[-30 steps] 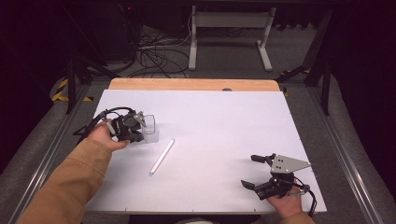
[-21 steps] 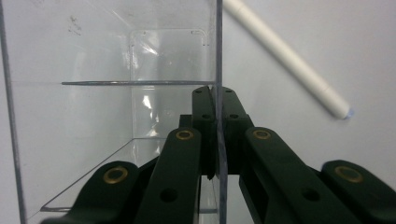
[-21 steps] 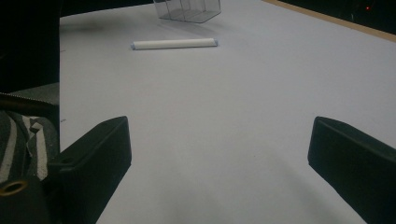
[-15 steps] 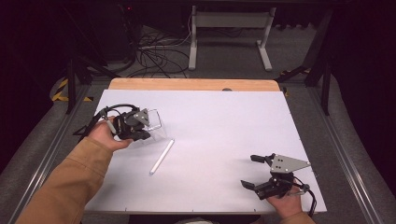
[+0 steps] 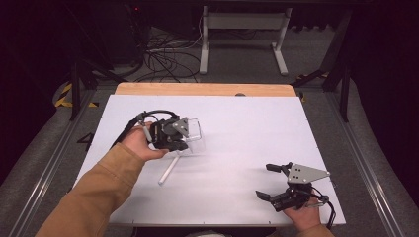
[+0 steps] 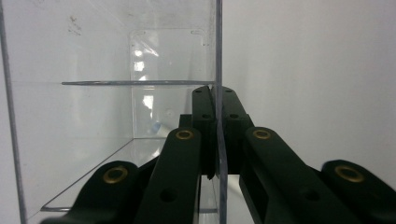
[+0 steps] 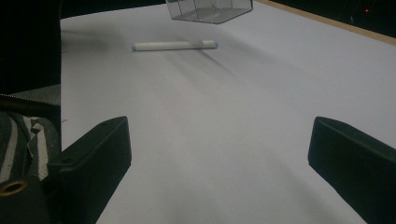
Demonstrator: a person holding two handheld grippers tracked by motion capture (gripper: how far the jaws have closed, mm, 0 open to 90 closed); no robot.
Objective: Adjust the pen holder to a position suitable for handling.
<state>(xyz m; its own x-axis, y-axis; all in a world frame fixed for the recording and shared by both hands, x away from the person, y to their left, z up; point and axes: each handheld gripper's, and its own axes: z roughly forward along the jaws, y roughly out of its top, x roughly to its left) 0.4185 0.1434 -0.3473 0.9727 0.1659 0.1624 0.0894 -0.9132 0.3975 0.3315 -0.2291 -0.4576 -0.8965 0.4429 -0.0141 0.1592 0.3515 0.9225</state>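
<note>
Jaws pinch the empty clear box (image 6: 140, 93) wall.

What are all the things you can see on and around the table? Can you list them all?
clear plastic box: one, see-through, left half of the table, clamped by one wall
pen: one, white, lying flat near the box
table: one, white top, wooden far edge
cables: a tangle, dark, on the floor beyond the table
metal stand: one, pale grey, on the floor behind
left gripper: one, black, shut on the box wall
right gripper: one, black, open, near right corner
</note>
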